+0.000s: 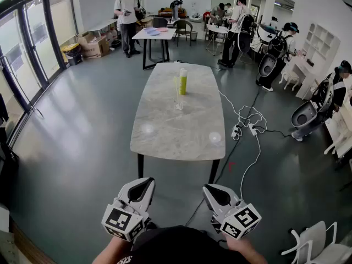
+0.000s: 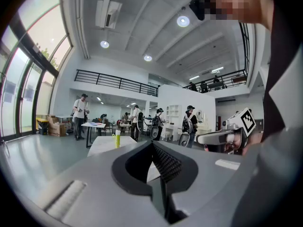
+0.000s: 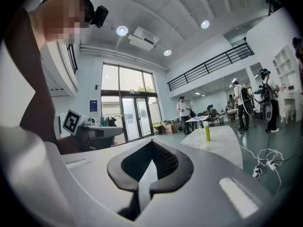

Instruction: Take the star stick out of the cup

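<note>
Task's only getting started: left gripper (image 1: 144, 187) and right gripper (image 1: 214, 194) are hanging empty, jaws pressed together, well short of the cup (image 1: 179, 104), so stepping closer and opening up is looking like the next move.

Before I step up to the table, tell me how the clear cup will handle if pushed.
The clear cup looks tall, narrow and glassy: probably light, fragile and apt to tip. The marble table looks smooth, so it may slide first. The thin stick standing above its rim could lever it over.
</note>
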`<action>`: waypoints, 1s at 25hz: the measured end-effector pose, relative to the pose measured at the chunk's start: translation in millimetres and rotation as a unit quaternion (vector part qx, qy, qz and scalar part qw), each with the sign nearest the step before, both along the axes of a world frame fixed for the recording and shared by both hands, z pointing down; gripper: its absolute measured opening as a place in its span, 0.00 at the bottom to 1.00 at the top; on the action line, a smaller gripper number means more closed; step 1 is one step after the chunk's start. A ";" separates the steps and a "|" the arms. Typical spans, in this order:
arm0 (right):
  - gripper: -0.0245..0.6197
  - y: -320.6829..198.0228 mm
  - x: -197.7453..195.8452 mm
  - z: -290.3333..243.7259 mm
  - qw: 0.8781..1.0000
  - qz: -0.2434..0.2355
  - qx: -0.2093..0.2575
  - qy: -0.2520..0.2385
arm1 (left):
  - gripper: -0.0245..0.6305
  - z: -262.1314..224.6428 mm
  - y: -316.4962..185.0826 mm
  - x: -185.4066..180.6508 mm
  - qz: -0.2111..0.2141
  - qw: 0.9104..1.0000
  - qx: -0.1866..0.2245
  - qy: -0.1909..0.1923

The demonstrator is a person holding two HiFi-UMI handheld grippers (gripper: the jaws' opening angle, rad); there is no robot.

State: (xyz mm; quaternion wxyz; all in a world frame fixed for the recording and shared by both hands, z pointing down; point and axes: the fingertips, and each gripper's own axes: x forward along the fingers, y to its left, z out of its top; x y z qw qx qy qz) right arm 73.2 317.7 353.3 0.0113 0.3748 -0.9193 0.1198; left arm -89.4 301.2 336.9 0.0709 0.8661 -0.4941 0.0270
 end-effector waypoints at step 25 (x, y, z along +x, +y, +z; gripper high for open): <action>0.06 -24.9 -164.8 -15.3 1.000 0.005 -0.008 -0.007 | 0.04 -6.4 1.6 -110.0 0.068 0.997 0.024 -0.027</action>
